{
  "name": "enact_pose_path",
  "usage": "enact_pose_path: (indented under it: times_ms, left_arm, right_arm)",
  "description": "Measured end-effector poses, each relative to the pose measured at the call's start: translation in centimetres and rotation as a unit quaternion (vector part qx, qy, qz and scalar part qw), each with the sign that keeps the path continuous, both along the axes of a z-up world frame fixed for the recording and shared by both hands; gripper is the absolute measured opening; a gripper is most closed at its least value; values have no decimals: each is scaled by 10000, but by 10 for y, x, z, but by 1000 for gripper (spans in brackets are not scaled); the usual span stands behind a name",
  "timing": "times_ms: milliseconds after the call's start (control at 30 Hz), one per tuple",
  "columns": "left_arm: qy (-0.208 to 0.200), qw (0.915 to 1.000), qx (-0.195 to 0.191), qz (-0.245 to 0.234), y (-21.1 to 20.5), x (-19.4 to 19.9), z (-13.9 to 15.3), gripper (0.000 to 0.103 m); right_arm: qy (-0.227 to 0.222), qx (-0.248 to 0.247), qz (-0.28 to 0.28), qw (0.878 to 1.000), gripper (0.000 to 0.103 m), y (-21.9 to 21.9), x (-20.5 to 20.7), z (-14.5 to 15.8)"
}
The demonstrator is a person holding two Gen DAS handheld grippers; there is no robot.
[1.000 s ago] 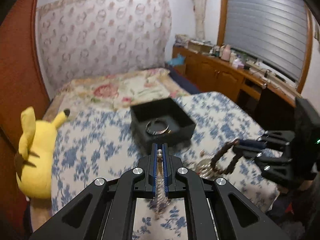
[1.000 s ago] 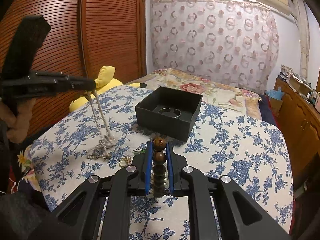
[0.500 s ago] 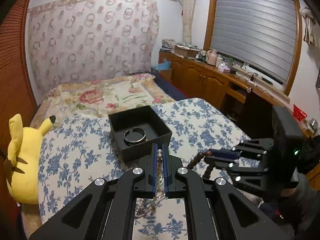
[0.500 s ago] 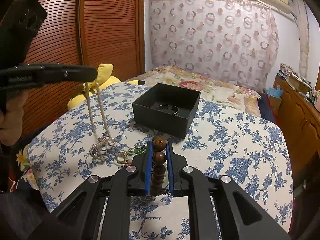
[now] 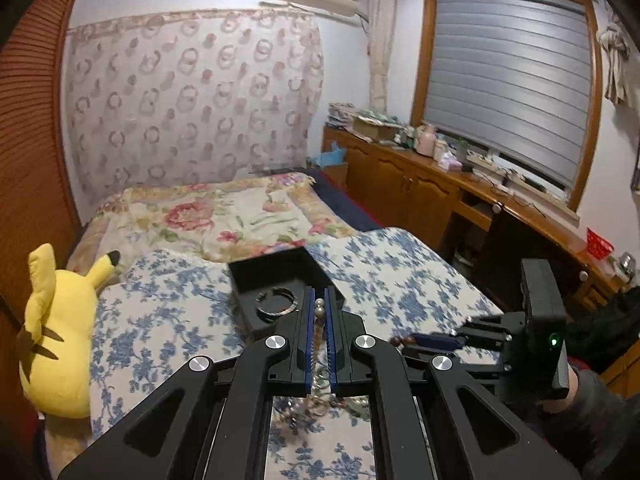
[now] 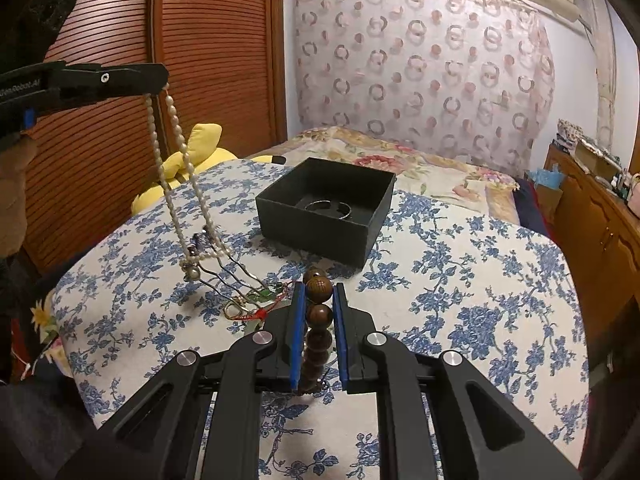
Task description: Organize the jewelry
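Brown wooden bead bracelet (image 6: pixel 318 312): round dark beads, pinched between the blue pads of the right gripper (image 6: pixel 319 300), above the near edge of the blue-flowered bedspread (image 6: pixel 460 280).

Pearl necklace (image 6: pixel 176 168): small pale beads, two strands hanging from the closed left gripper (image 6: pixel 160 76), held high over the bedspread's left side; lower end trails thin chains, apparently tangled, to a small heap of jewelry (image 6: pixel 256 304).

Black box (image 6: pixel 326 210): open, mid-bedspread; holds one silver bangle (image 5: pixel 277 305).
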State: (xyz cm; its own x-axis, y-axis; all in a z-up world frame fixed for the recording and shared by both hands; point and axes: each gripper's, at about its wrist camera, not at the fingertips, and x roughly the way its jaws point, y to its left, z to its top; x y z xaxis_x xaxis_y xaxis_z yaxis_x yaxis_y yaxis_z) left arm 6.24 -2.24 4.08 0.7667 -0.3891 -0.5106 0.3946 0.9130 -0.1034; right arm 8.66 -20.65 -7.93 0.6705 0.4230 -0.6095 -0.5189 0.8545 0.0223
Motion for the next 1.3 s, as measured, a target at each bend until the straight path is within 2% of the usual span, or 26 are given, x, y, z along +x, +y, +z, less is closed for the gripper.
enact_pose_path:
  times_ms: [167,433,533,667,933,1000,1067,1300]
  left_arm:
    - [23,9999,10,159,14,0,-4,4]
    - [620,9973,61,396,42,-6,-56,4]
    - [674,9963,-24,538,55,-15,-63,4]
    - [535,9966,-150,611,67,-17,-48,4]
    - [258,9984,-118,482,54,-9,-21,4]
    - [241,9986,-108,448,50,-7,-19,4]
    - [225,9988,-111,427,47,-4,-16,4]
    - [3,9990,-144,428,43,3,3,4]
  right_arm:
    - [44,-35,11,10000,16,4,2,-4]
    - [145,-74,5,9999,15,5,5,-12]
    - [154,-91,11,9998,15,8,6,-13]
    - [152,-87,15,9998,15,9,7,-13]
    - [109,-109,70,9999,16,15,6,-12]
    - [87,-119,61,9999,19,15,5,-11]
    - [76,-108,62,9999,31,14,5,-11]
    - [97,-85,68,9999,31,12,5,-13]
